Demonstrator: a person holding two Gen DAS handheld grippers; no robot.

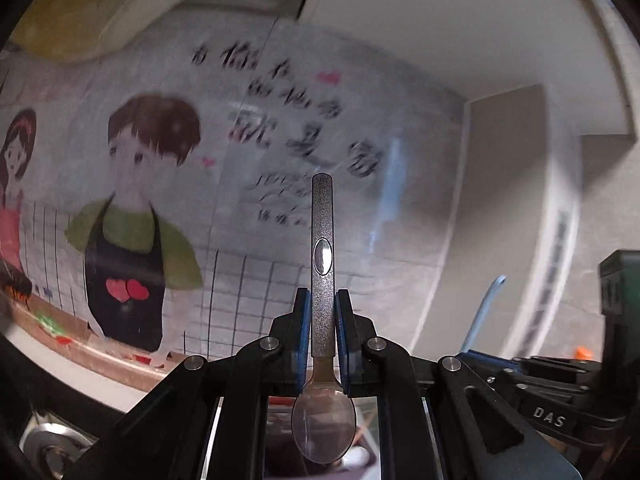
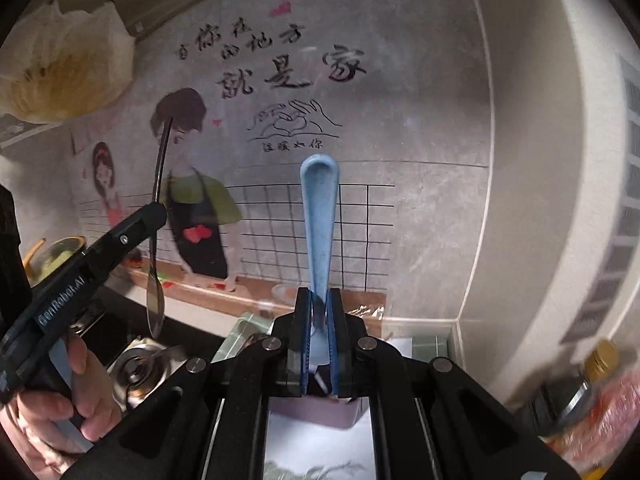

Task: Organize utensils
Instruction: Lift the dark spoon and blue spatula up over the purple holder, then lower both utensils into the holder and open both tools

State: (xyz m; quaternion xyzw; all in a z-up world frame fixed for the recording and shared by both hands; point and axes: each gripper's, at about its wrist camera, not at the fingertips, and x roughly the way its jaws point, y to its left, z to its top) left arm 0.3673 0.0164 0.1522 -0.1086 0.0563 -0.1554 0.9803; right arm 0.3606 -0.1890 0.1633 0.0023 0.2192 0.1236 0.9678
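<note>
My left gripper [image 1: 322,304] is shut on a metal spoon [image 1: 322,248]. The spoon stands upright with its speckled handle up and its bowl [image 1: 324,426] down between the arms. My right gripper [image 2: 319,300] is shut on a blue plastic spoon [image 2: 319,216], handle end up. Both are held in the air in front of the wall. The left gripper [image 2: 156,210] with the metal spoon [image 2: 157,240] shows at the left of the right wrist view. The blue spoon [image 1: 482,312] shows at the right of the left wrist view. A pink holder [image 2: 320,412] sits below the right gripper.
A wall with a cartoon sticker [image 2: 192,184] stands straight ahead. A gas hob burner [image 2: 138,368] lies at lower left. A bottle with a gold cap [image 2: 600,360] stands at the right. A bagged item [image 2: 60,76] hangs upper left. A glass lidded pot [image 2: 56,256] sits far left.
</note>
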